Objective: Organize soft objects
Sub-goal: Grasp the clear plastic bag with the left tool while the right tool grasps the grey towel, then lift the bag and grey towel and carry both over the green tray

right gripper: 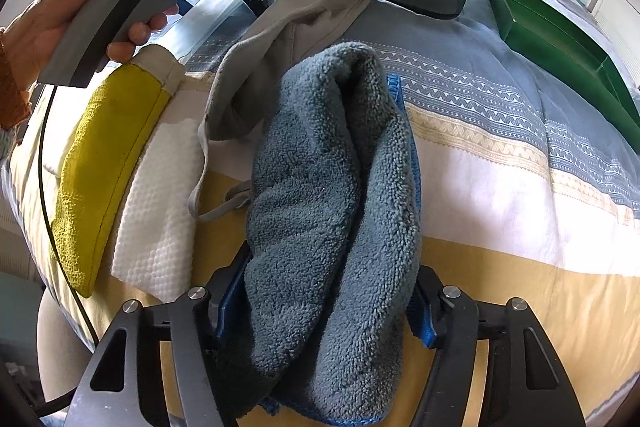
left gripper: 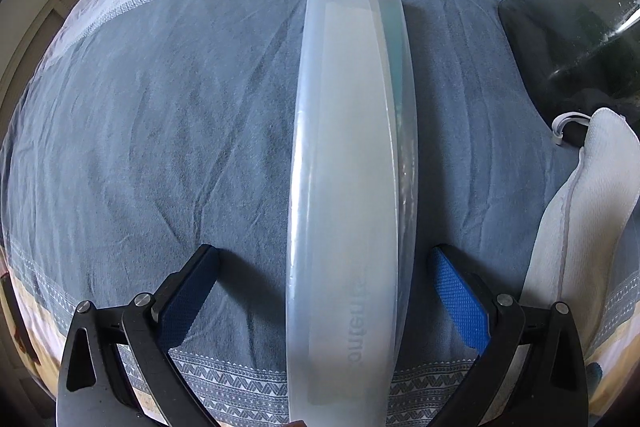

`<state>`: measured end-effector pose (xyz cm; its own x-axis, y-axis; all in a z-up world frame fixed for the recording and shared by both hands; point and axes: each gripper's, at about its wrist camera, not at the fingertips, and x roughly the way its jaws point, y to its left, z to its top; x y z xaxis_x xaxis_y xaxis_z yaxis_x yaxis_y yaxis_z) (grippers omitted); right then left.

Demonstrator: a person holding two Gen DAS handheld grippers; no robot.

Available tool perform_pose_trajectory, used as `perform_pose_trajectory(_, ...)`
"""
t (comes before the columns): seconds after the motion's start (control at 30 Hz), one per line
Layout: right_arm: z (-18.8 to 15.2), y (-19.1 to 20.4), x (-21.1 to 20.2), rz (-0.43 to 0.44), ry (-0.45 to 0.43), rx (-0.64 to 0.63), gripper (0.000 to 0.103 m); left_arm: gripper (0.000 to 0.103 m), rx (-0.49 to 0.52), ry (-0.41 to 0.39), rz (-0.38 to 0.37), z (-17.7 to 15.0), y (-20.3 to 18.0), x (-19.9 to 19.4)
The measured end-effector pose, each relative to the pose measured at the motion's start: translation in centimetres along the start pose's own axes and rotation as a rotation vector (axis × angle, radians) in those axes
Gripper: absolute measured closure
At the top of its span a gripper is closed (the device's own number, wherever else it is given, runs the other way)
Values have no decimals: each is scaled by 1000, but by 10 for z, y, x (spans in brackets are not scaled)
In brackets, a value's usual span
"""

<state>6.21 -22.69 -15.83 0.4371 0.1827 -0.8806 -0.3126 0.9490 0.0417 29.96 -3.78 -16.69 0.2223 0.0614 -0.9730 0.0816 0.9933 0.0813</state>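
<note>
The right gripper [right gripper: 328, 307] clamps a bunched grey-blue microfibre towel [right gripper: 328, 195] above the striped bedspread [right gripper: 500, 187]. The left gripper [left gripper: 324, 287] stands wide open, its blue pads [left gripper: 460, 295] clear of a frosted translucent plastic sheet [left gripper: 348, 167] running between them, edge-on.

Open blue-grey bedspread [left gripper: 160, 131] left of translucent plastic sheet [left gripper: 348, 187]. Sheet standing midway between left gripper [left gripper: 324, 291] fingers, gaps both sides. Dark tray [left gripper: 568, 39] and white cloth [left gripper: 580, 219] crowding right side. Bare striped cover right of blue towel [right gripper: 332, 219]; green box [right gripper: 560, 47] bounding far edge.
</note>
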Motion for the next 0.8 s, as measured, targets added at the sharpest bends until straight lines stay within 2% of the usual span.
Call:
perform_pose_trajectory(0.13, 0, 1, -2, 1, -4, -14, 45, 2, 0, 6, 7, 3, -2, 3)
perform_pose_trajectory(0.23, 1, 1, -4, 10, -3, -18, 51, 9, 8, 10, -11, 8, 0, 9)
perform_pose_trajectory(0.33, -1, 1, -6, 15, -9, -24, 58, 29, 26, 5, -38, 10, -6, 6)
perform_pose_trajectory(0.4, -2, 1, -8, 19, -15, -28, 64, 47, 34, 1, -58, 10, -9, 3)
perform_pose_trajectory(0.5, -3, 1, -11, 21, -21, -38, 68, 63, 40, -9, -68, 13, -13, 0)
perform_pose_trajectory(0.63, -6, -1, -14, 25, -34, -41, 73, 77, 42, -19, -80, 14, -12, -1)
perform_pose_trajectory(0.7, -6, -2, -14, 23, -35, -44, 73, 89, 47, -27, -85, 13, -10, -4)
perform_pose_trajectory(0.8, -6, -2, -14, 23, -37, -44, 73, 90, 56, -28, -91, 13, -10, -5)
